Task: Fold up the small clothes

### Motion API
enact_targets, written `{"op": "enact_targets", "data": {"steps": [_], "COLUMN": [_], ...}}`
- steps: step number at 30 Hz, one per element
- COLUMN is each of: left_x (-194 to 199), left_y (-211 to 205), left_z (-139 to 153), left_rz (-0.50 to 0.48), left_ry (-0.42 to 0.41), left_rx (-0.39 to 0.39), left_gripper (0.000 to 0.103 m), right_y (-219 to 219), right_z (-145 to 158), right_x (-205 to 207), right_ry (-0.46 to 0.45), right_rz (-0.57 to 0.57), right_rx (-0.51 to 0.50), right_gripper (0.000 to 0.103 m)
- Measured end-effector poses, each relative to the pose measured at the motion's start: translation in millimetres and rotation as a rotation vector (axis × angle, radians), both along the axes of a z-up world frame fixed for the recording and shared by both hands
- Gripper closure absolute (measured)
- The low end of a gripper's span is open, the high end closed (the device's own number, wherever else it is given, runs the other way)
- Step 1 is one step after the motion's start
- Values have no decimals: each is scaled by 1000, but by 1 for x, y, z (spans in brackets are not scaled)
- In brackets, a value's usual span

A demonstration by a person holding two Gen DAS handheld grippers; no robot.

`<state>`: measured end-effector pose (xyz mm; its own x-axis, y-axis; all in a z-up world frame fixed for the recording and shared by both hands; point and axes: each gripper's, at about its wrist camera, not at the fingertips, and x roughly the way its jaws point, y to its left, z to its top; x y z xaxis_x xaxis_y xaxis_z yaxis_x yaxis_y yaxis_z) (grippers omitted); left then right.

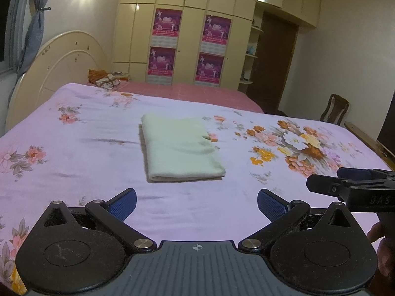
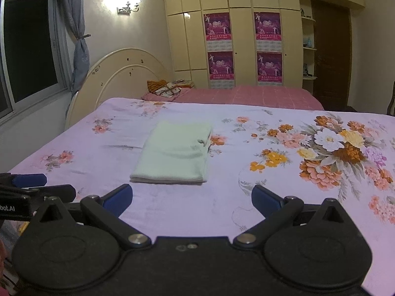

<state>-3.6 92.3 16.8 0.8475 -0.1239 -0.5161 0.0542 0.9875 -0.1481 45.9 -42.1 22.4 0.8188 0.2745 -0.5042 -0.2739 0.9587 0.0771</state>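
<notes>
A pale green cloth [image 1: 181, 148] lies folded into a neat rectangle on the lilac floral bedsheet [image 1: 74, 148]; it also shows in the right wrist view [image 2: 176, 153]. My left gripper [image 1: 196, 203] is open and empty, held above the sheet a little in front of the cloth. My right gripper [image 2: 192, 198] is open and empty too, just short of the cloth's near edge. The right gripper shows at the right edge of the left wrist view [image 1: 345, 180]; the left gripper shows at the left edge of the right wrist view [image 2: 37, 185].
A cream headboard [image 2: 123, 74] stands at the left. A second bed with a pink cover [image 2: 246, 96] and a pile of fabrics [image 2: 165, 88] lies beyond. A wardrobe [image 2: 234, 37], a brown door [image 2: 330, 56] and a wooden chair [image 1: 335, 108] stand farther off.
</notes>
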Motion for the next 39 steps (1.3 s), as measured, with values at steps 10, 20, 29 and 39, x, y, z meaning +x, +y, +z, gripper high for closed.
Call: {"op": "enact_targets", "data": {"steps": [10,20,29,39], "left_x": [-1,-1,0,1], "left_y": [-2,-3,-6,-9], "left_z": [0,-1,-1,-2], "left_rz": [-4,2,0,-14], "left_ry": [0,3,2,-25], "left_rx": [8,8,13,38], "left_gripper": [0,0,0,0], "right_y": [3,5,1,-4], "right_z": [-1,-1,-3,-5], "right_x": [-2,-1,0,1], "right_ry": [-1,2,7,10], "right_rz": [0,5,4,-4], "right_rx": [-4,-6,-5,-4], "right_gripper": [1,1,1,1]}}
